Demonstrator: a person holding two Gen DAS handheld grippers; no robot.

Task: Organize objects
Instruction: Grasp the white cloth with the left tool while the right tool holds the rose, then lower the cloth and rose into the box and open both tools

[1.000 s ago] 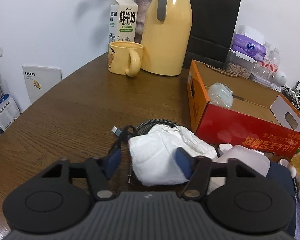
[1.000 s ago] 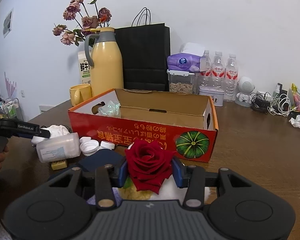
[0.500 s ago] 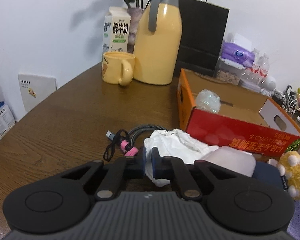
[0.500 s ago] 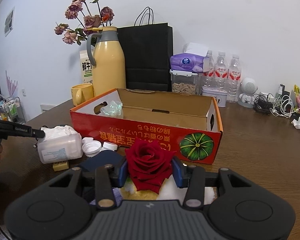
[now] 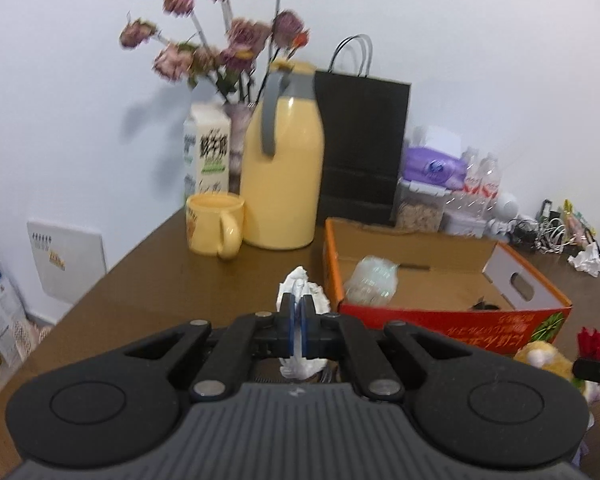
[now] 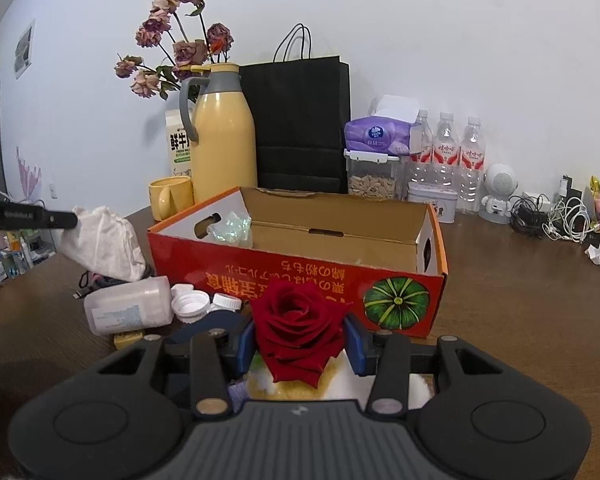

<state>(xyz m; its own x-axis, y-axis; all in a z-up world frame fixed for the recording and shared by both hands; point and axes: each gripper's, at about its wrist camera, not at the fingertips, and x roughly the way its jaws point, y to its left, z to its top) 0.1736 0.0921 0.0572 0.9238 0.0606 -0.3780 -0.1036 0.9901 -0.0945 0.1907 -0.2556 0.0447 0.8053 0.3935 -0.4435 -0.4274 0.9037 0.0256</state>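
- Where a second ago it lay on the table between spread jaws, the crumpled white tissue [image 6: 107, 243] now hangs lifted, left of the cardboard box [image 6: 396, 294].
- Left gripper [image 5: 299, 322]: jaws pressed together, pinching the tissue.
- Right gripper [image 6: 300, 344]: unmoved, jaws half spread around a red rose [image 6: 298, 330], apparently gripping it.
- Next stop is probably the box, which already holds a clear plastic bundle [image 5: 370, 282].

Box [image 6: 400, 294] mid-table, flask [image 6: 224, 140] and paper bag [image 6: 300, 120] behind, mug [image 6: 170, 196] left of flask
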